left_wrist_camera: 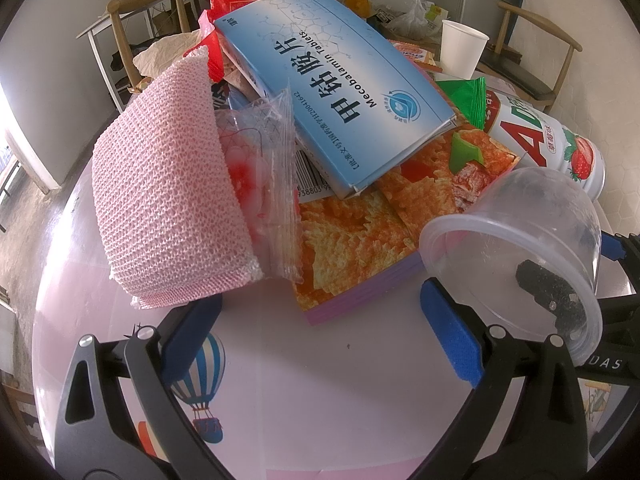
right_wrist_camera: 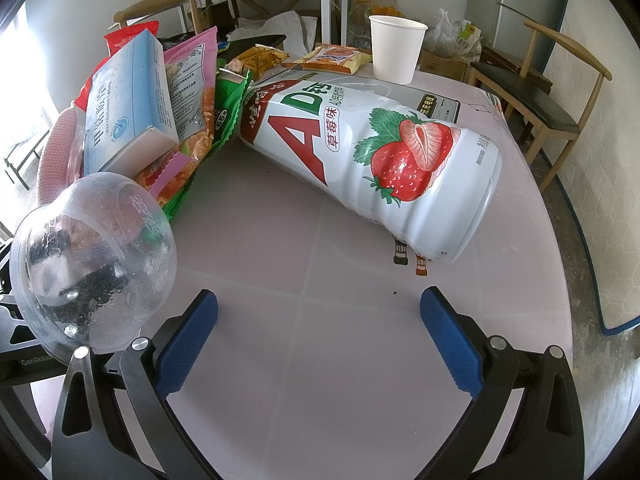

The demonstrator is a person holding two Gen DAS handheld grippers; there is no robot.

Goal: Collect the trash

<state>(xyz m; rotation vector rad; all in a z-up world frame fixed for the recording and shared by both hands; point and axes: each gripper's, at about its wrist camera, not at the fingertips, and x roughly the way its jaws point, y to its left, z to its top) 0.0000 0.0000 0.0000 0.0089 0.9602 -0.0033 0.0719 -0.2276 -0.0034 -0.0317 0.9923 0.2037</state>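
Trash pile [left_wrist_camera: 304, 128], pink table [right_wrist_camera: 320, 280], wooden chair [right_wrist_camera: 552, 80]

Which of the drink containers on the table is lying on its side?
The strawberry bottle; the white paper cup behind it stands upright.

Home dining room (wooden chairs [right_wrist_camera: 560, 80], fridge [right_wrist_camera: 532, 0])

The sponge [left_wrist_camera: 168, 184] was pink mesh, the tablet box [left_wrist_camera: 340, 96] pale blue, the bottle [right_wrist_camera: 380, 152] white with red strawberries, the tabletop [right_wrist_camera: 340, 340] pale pink, each gripper's pads [right_wrist_camera: 186, 344] blue.
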